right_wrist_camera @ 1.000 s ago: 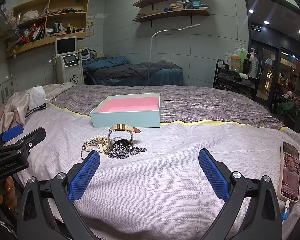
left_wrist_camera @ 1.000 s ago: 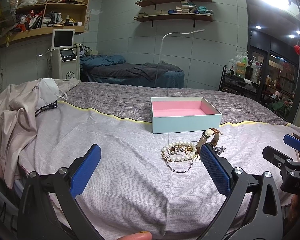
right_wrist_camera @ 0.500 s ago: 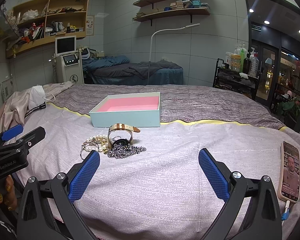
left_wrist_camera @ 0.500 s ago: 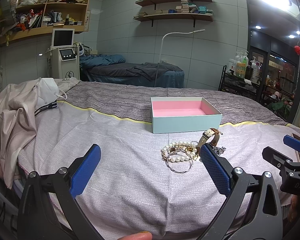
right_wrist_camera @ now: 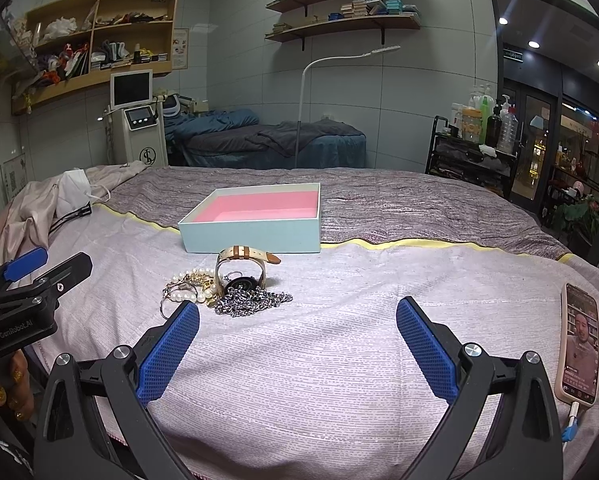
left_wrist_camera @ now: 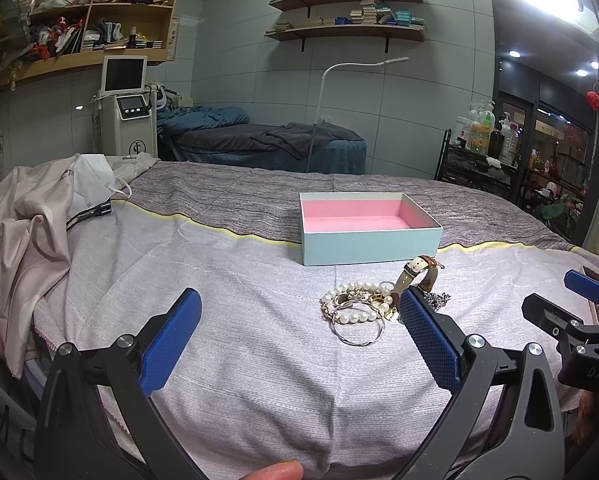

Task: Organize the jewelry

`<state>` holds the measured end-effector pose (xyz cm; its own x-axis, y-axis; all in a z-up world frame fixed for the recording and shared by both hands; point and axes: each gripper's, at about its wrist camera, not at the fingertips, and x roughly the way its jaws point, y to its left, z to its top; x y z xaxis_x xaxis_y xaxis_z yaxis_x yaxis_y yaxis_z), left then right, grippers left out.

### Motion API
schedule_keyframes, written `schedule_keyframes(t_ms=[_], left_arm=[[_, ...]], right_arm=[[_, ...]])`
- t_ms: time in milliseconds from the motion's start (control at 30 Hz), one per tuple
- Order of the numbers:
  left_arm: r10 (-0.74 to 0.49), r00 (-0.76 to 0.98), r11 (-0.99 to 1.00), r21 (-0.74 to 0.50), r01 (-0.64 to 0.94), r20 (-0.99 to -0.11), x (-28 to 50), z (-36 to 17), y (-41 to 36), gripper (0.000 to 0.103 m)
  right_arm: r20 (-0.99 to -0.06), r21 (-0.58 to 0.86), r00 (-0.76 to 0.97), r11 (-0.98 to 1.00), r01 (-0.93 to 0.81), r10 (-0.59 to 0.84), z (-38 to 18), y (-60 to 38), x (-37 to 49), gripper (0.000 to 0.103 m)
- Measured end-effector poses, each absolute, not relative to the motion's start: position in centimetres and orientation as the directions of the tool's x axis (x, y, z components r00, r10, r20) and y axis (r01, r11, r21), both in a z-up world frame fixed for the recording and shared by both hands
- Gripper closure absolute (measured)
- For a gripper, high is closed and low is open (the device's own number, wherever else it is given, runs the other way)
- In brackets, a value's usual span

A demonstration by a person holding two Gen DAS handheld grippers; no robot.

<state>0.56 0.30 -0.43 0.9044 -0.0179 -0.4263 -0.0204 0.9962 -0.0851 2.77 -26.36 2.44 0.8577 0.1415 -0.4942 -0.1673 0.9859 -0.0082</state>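
Left wrist view: left hand-held gripper (left_wrist_camera: 299, 332) spread, empty, low over bed; pearl-and-gold bracelet heap (left_wrist_camera: 357, 304) near its right pad, just near of empty pink-lined pale-blue cardboard box (left_wrist_camera: 369, 226).

Right wrist view: right hand-held gripper (right_wrist_camera: 297, 344) spread, empty; tan-strap wristwatch (right_wrist_camera: 241, 270) and silver chain (right_wrist_camera: 251, 302) far-left, likely first targets.

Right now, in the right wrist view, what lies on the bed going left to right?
White face mask → pearl bracelets → tan-strapped wristwatch → silver chain necklace → smartphone with lit screen.
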Motion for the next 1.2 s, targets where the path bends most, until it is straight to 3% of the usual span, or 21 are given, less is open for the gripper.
schedule_keyframes(t_ms=[733, 1000, 1200], left_arm=[[-0.026, 0.900, 0.996, -0.093, -0.017, -0.436, 0.7, -0.7, 0.4, 0.005], [-0.111, 0.865, 0.992, -0.104, 0.068, -0.489, 1.8, -1.5, 0.1, 0.005], [-0.147, 0.842, 0.987, -0.133, 0.090, -0.519, 3.5, -2.6, 0.4, 0.005]], right_arm=[[-0.499, -0.010, 0.855, 0.986, -0.166, 0.139, 2.4, -26.4, 2.9, 0.006], [-0.510, -0.052, 0.849, 0.980, -0.191, 0.138, 2.0, -26.6, 4.0, 0.006], [-0.550, 0.010, 0.805, 0.966, -0.259, 0.222, 1.5, -26.8, 6.8, 0.006]])
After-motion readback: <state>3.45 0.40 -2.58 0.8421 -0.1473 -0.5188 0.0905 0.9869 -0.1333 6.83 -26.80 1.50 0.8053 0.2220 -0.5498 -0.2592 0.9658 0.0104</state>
